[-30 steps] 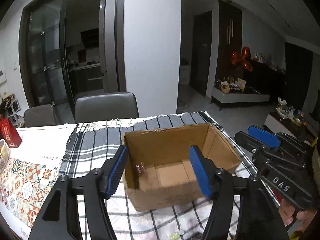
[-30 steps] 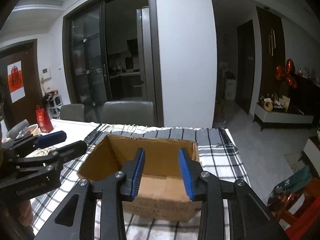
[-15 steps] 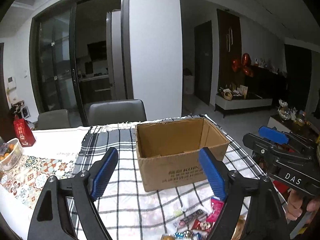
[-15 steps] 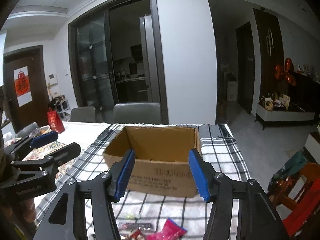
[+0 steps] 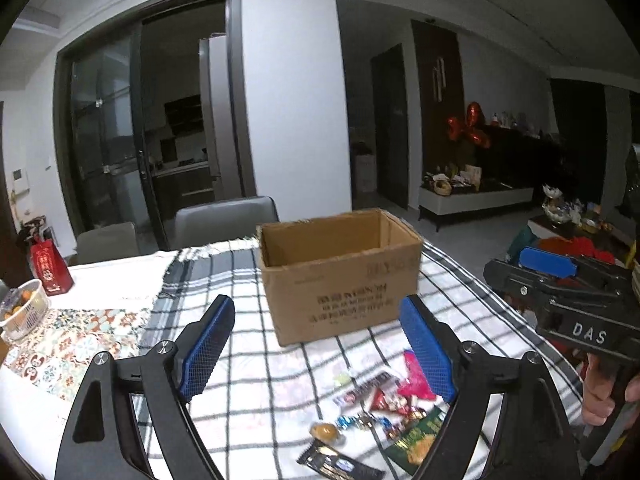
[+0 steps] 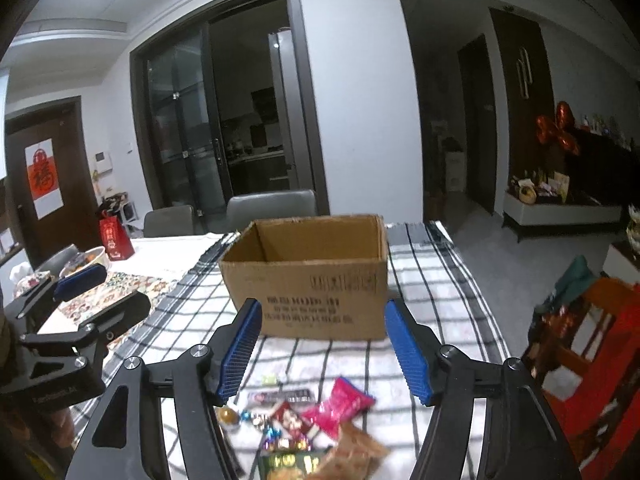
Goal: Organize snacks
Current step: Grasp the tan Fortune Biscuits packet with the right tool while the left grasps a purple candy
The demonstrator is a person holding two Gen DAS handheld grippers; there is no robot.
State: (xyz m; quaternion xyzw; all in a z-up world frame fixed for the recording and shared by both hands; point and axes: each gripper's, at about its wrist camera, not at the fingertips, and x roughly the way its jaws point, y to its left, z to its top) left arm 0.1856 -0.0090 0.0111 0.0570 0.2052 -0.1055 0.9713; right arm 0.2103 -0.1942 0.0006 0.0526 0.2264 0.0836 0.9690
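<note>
An open cardboard box (image 5: pixel 340 272) stands on the checked tablecloth; it also shows in the right wrist view (image 6: pixel 312 280). Several loose snacks lie in front of it: a pink packet (image 5: pixel 416 376) (image 6: pixel 340 404), a green packet (image 5: pixel 416 440) (image 6: pixel 288 464), a dark bar (image 5: pixel 336 462), a striped bar (image 6: pixel 280 396) and small sweets (image 5: pixel 326 430). My left gripper (image 5: pixel 316 348) is open and empty, held above the cloth short of the box. My right gripper (image 6: pixel 326 348) is open and empty, above the snacks. Each gripper shows in the other's view (image 5: pixel 560 292) (image 6: pixel 72 312).
A patterned table runner (image 5: pixel 68 344) lies to the left, with a white bowl of fruit (image 5: pixel 20 312) and a red gift bag (image 5: pixel 48 268). Grey chairs (image 5: pixel 224 224) stand behind the table. A red chair (image 6: pixel 592 340) is at the right.
Both grippers pulled back from over the box and opened wider. The box now stands farther ahead and the snack pile has come into view below.
</note>
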